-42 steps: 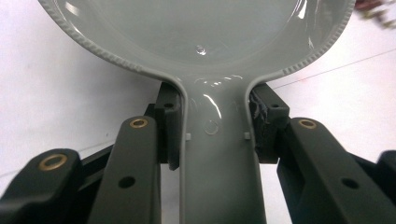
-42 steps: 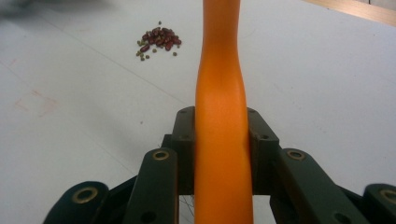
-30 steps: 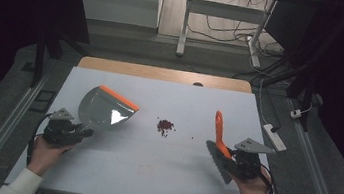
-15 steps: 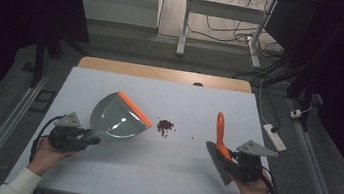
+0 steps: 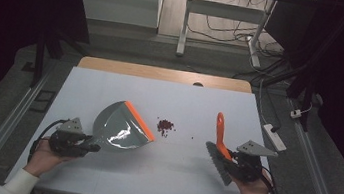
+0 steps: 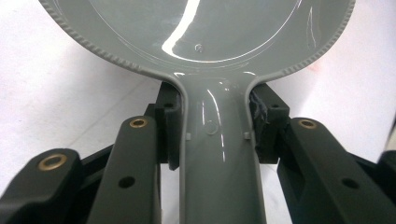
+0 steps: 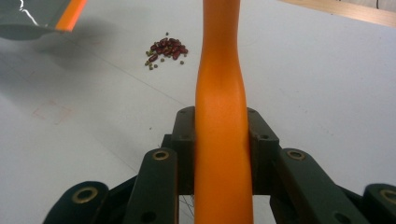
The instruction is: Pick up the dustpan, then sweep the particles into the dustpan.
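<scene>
Beans (image 5: 165,125), a small dark red heap, lie mid-table on the white table cover (image 5: 98,178). I find the grey dustpan (image 5: 120,130), orange lip toward them, near their left; my left gripper (image 5: 84,145) is clamped on its handle. My right gripper (image 5: 232,158) pinches the orange-handled brush (image 5: 219,133), well apart to their right, bristles by the jaws.

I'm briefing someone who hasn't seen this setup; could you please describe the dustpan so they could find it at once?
On the white table, look left of the small pile of dark red beans. The dustpan lies there, its handle clamped in the left gripper. It is the glossy grey scoop with an orange front lip, unlike the orange-handled brush.
</scene>
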The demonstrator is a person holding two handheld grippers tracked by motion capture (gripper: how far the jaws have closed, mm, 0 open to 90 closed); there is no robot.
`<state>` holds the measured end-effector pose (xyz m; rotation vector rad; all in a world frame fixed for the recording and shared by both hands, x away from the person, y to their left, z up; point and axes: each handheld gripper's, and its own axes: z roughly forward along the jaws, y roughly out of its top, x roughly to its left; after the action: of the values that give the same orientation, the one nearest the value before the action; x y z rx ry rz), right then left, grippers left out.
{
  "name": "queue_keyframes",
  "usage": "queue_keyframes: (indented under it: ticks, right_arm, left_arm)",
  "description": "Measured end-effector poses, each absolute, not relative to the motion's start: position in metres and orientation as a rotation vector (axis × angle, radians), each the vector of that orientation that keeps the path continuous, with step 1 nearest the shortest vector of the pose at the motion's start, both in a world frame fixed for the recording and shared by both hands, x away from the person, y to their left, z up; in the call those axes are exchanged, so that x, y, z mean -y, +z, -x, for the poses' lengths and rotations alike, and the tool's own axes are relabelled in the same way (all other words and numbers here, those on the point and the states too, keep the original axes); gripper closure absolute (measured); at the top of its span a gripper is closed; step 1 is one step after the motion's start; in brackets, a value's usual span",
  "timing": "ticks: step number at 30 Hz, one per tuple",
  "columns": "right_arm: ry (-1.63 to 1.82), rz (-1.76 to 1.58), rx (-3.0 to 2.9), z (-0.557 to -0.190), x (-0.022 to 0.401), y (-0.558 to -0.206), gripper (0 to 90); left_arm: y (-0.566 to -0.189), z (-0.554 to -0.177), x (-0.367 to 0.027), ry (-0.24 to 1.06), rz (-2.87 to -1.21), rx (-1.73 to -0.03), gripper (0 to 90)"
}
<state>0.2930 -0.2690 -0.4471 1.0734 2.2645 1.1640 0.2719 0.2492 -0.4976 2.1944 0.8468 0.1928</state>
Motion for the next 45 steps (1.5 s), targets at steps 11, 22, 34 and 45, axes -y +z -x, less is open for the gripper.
queue_keyframes:
  ticks: [11, 22, 34, 45]
  right_arm:
    - [1.158, -1.069, -2.277, -0.294, 0.268, -0.449, 69.6]
    - [1.15, -1.058, -2.291, -0.295, 0.264, -0.45, 69.7]
    - [1.2, -1.043, -2.257, -0.314, 0.251, -0.428, 69.7]
    - [1.152, -1.016, -2.289, -0.351, 0.212, -0.419, 69.7]
  left_arm:
    - [-0.5, -0.271, -0.238, 0.116, -2.307, -0.808, 61.5]
    - [-0.497, -0.274, -0.229, 0.059, -2.327, -0.813, 61.5]
    - [-0.495, -0.278, -0.228, 0.012, -2.36, -0.82, 61.5]
    - [-0.493, -0.297, -0.229, -0.017, -2.368, -0.86, 61.5]
